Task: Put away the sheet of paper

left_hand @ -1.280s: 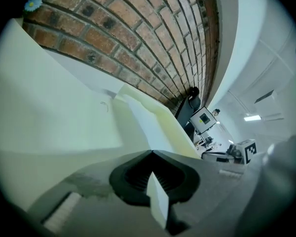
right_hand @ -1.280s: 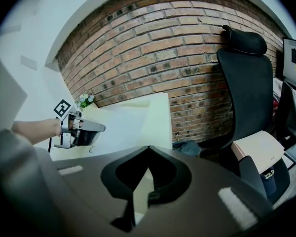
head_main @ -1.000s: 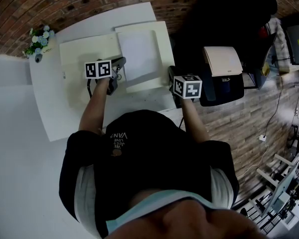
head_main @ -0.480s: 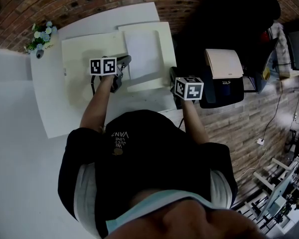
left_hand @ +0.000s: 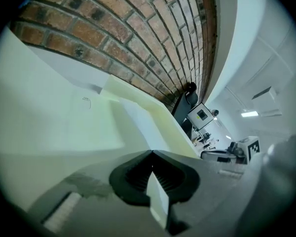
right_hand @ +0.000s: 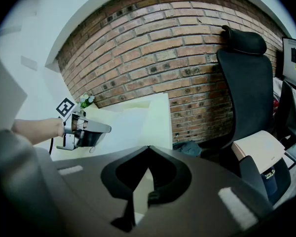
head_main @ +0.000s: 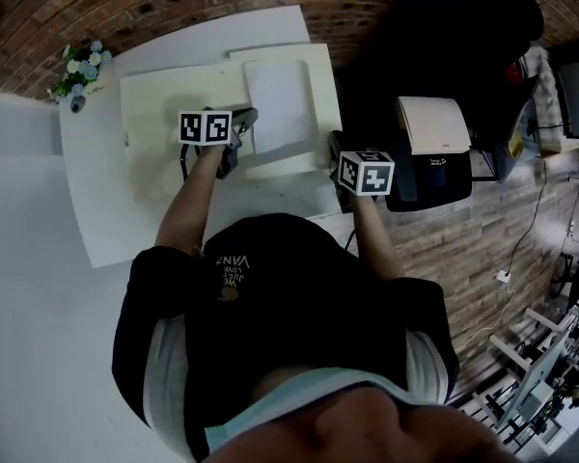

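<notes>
A cream folder [head_main: 174, 114] lies open on the white table [head_main: 106, 210]. On its right leaf [head_main: 323, 95] rests the white sheet of paper [head_main: 280, 99]. That leaf looks raised at its near edge, with a shadow under it. My left gripper [head_main: 247, 118] is shut at the sheet's left edge, and a thin white edge shows between its jaws in the left gripper view [left_hand: 152, 154]. My right gripper [head_main: 336, 152] is shut on the leaf's near right corner, and a cream edge runs through its jaws [right_hand: 148, 148]. The left gripper [right_hand: 106, 128] also shows in the right gripper view.
A small bunch of flowers [head_main: 77, 70] stands at the table's far left corner. A black office chair [head_main: 434, 27] and a dark box with a cream lid [head_main: 429, 123] stand to the right of the table. A brick wall [right_hand: 187, 48] rises behind it.
My left gripper has moved a little to the right and away from me along the sheet's left edge. The right gripper has stayed at the leaf's corner.
</notes>
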`<action>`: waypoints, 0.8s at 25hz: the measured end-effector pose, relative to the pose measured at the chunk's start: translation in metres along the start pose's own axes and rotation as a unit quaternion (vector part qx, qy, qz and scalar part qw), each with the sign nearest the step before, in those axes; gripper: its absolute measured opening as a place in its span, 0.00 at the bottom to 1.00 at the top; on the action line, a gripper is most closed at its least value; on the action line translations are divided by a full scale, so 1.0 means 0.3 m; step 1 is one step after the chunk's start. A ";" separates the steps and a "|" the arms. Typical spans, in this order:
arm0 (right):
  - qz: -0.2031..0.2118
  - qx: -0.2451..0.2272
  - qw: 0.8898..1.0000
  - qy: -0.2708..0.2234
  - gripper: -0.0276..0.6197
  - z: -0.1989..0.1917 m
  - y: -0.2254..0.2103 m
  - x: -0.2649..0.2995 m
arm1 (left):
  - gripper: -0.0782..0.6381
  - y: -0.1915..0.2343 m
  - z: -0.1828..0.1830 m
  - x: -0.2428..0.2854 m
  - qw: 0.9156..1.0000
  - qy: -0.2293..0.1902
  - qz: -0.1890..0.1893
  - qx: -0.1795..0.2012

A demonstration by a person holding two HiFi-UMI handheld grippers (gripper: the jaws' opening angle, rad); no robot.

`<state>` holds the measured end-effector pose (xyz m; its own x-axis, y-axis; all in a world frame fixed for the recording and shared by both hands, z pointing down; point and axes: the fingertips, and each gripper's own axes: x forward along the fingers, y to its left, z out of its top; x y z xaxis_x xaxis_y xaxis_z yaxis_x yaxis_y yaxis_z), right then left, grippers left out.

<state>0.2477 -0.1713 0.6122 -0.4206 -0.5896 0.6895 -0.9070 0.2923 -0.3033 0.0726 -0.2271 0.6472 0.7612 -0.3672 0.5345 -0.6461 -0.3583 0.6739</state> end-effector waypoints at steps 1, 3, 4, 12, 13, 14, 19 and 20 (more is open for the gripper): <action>0.000 0.000 1.000 0.001 0.04 -0.001 -0.001 0.000 | 0.11 -0.001 0.001 0.001 1.000 0.002 0.004 0.009; 0.000 0.002 1.000 0.001 0.04 -0.003 -0.002 0.000 | 0.11 -0.004 0.001 0.002 0.999 0.006 0.014 0.031; -0.001 0.003 1.000 0.001 0.04 -0.004 -0.003 -0.001 | 0.11 -0.007 0.001 0.002 0.999 0.008 0.018 0.043; -0.001 0.002 1.000 -0.005 0.04 -0.002 -0.001 0.003 | 0.33 -0.014 0.023 0.000 0.991 -0.007 0.047 0.126; -0.002 0.002 1.000 -0.005 0.04 0.000 0.001 0.001 | 0.36 -0.014 0.024 0.001 0.990 -0.009 0.049 0.131; -0.002 0.003 1.000 -0.005 0.04 0.003 0.002 0.000 | 0.38 -0.015 0.025 0.001 0.990 -0.009 0.049 0.132; -0.003 0.002 1.000 -0.007 0.04 0.007 0.004 -0.001 | 0.45 -0.020 0.000 0.009 0.987 0.014 0.054 0.153; -0.003 0.003 1.000 -0.007 0.04 0.006 0.004 0.000 | 0.46 -0.020 -0.006 0.010 0.986 0.019 0.056 0.159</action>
<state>0.2467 -0.1722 0.6107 -0.4160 -0.6020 0.6816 -0.9093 0.2854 -0.3029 0.0789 -0.2247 0.6456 0.6816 -0.3903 0.6189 -0.7067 -0.5703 0.4187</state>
